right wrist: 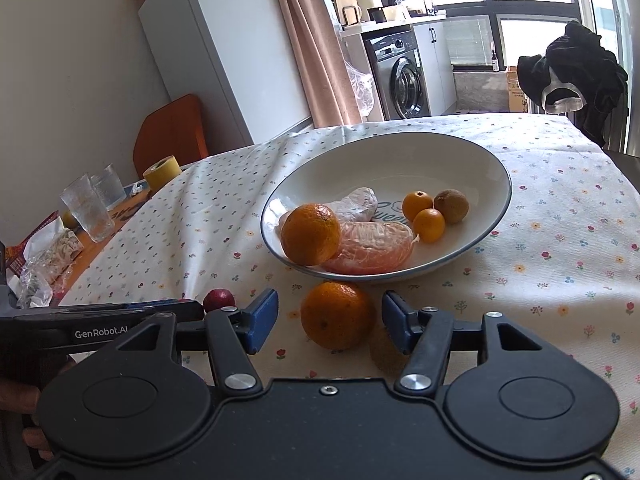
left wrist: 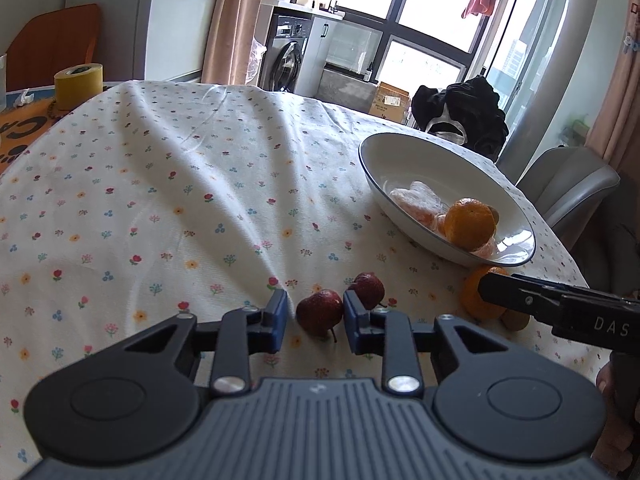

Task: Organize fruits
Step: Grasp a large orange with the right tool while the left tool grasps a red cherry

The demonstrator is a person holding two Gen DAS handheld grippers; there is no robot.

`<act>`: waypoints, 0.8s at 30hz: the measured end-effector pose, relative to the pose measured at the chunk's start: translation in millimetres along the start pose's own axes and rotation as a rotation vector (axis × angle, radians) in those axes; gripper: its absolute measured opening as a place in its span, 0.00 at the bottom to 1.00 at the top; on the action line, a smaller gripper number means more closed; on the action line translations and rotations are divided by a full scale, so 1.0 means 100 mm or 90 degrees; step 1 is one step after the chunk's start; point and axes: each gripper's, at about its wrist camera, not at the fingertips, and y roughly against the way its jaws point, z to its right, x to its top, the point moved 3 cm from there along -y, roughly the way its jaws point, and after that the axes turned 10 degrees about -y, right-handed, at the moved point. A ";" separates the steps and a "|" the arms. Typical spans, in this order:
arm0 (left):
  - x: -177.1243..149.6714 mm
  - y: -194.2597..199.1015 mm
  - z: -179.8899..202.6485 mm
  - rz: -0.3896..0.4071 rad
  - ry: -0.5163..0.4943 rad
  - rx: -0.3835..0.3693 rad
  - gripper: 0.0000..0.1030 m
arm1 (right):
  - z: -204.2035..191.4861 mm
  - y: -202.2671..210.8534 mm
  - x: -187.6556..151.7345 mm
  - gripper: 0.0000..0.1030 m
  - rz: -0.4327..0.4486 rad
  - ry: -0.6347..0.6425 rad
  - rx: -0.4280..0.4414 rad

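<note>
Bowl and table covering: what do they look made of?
The bowl looks like glazed ceramic: white, glossy, window glare on its wall, thin dark rim line. The table covering looks like woven fabric, matte, printed with small flowers; it lies in soft folds and creases.

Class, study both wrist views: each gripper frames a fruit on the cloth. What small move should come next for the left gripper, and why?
Probably close the left gripper on the dark red fruit. Its fingers are open and already sit on either side of that fruit, which lies on the tablecloth outside the bowl. The right gripper likewise straddles an orange, open.
</note>
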 end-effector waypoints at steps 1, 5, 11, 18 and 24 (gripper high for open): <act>0.00 0.00 -0.01 0.000 0.002 -0.002 0.23 | -0.02 -0.01 -0.01 0.56 -0.001 0.005 0.001; 0.02 0.06 -0.04 0.007 0.010 -0.006 0.22 | -0.05 -0.03 -0.01 0.38 -0.008 0.016 -0.009; 0.04 0.18 -0.01 0.018 0.005 -0.005 0.22 | -0.10 0.03 -0.07 0.37 -0.018 0.021 0.014; 0.09 0.27 0.05 0.033 -0.002 -0.006 0.22 | -0.14 0.18 -0.05 0.37 -0.002 0.018 0.029; 0.14 0.34 0.12 0.046 -0.011 -0.010 0.22 | -0.13 0.29 0.01 0.37 0.015 0.017 0.033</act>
